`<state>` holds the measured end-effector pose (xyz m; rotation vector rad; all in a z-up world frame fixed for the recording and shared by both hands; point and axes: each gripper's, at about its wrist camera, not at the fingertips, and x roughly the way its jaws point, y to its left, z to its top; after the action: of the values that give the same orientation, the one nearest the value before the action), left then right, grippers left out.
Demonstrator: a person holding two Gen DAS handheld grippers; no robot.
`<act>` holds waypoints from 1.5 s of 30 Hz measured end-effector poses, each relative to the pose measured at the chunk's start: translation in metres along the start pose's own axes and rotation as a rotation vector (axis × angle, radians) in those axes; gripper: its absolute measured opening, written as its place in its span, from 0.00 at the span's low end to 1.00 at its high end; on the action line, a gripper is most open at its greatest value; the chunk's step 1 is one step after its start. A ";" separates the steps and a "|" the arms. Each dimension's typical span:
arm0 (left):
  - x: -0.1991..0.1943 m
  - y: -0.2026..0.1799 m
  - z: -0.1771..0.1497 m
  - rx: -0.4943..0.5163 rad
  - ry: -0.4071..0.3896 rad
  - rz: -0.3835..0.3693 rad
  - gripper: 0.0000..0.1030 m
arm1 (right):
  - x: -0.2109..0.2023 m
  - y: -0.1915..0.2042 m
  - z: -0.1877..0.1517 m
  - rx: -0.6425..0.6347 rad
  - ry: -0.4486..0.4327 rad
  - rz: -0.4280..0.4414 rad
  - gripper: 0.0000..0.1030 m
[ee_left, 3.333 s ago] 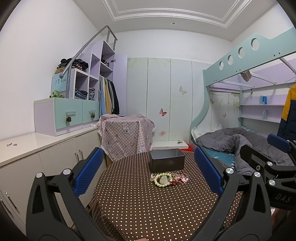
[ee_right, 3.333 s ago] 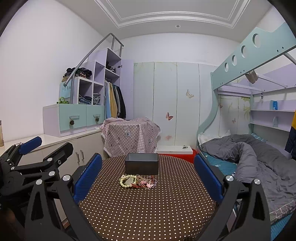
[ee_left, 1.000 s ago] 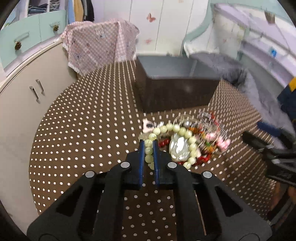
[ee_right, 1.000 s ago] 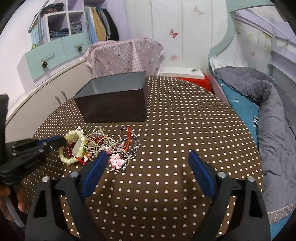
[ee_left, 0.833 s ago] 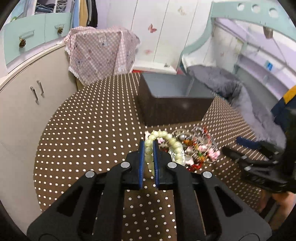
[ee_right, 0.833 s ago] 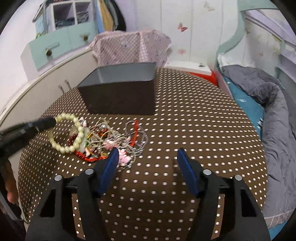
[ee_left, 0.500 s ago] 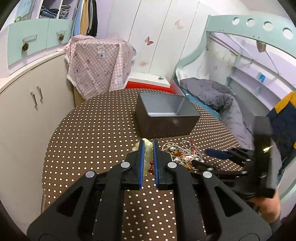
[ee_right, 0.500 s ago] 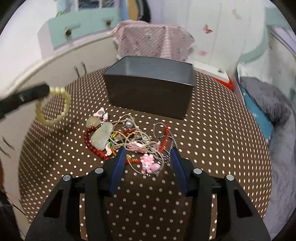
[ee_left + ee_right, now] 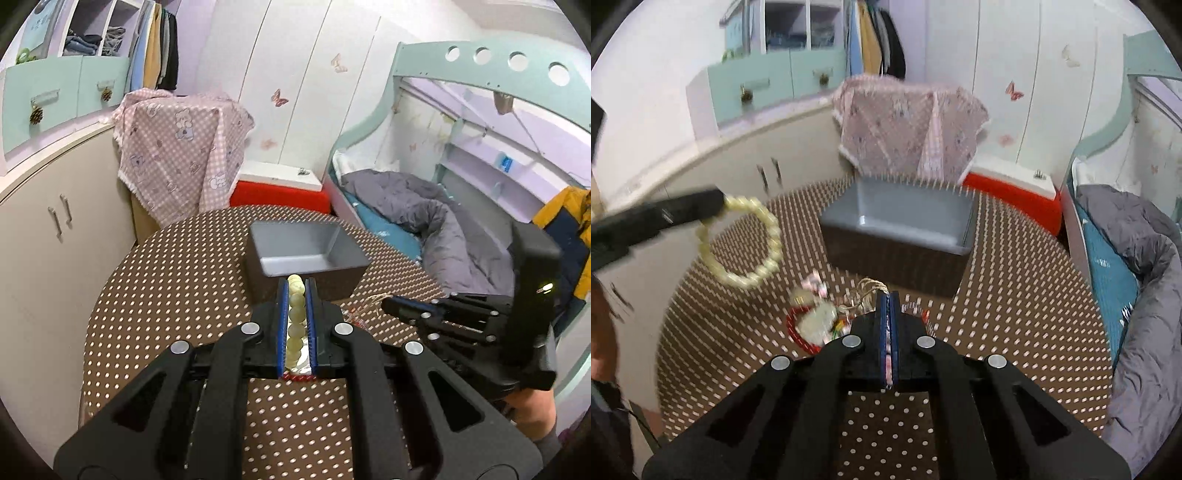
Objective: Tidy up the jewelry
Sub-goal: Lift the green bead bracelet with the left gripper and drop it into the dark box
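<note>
The right gripper (image 9: 889,295) was closed down over a tangled pile of jewelry (image 9: 827,314) on the dotted tablecloth (image 9: 1015,314), a pale cord looping out by its tips. At left, the left gripper (image 9: 716,206) held a pale bead bracelet (image 9: 742,243) aloft, near the gray box (image 9: 897,232).

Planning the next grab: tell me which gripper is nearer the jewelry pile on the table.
Right. The right gripper is down in the jewelry pile, shut on a strand. The left gripper is raised off to its left, holding the bead bracelet.
</note>
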<state>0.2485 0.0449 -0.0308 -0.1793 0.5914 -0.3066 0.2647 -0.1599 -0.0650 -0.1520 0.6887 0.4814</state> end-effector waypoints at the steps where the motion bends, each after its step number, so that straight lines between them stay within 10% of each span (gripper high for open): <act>1: 0.000 -0.002 0.004 0.001 -0.005 -0.007 0.09 | -0.007 -0.001 0.003 0.004 -0.017 0.005 0.00; 33: 0.044 -0.011 0.054 -0.017 -0.045 -0.028 0.09 | -0.073 -0.026 0.113 0.057 -0.363 -0.008 0.00; 45: 0.094 0.003 0.052 -0.068 0.037 -0.013 0.09 | -0.011 -0.035 0.108 0.073 -0.258 0.036 0.00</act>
<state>0.3528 0.0202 -0.0384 -0.2431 0.6377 -0.3034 0.3356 -0.1631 0.0247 -0.0081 0.4563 0.5000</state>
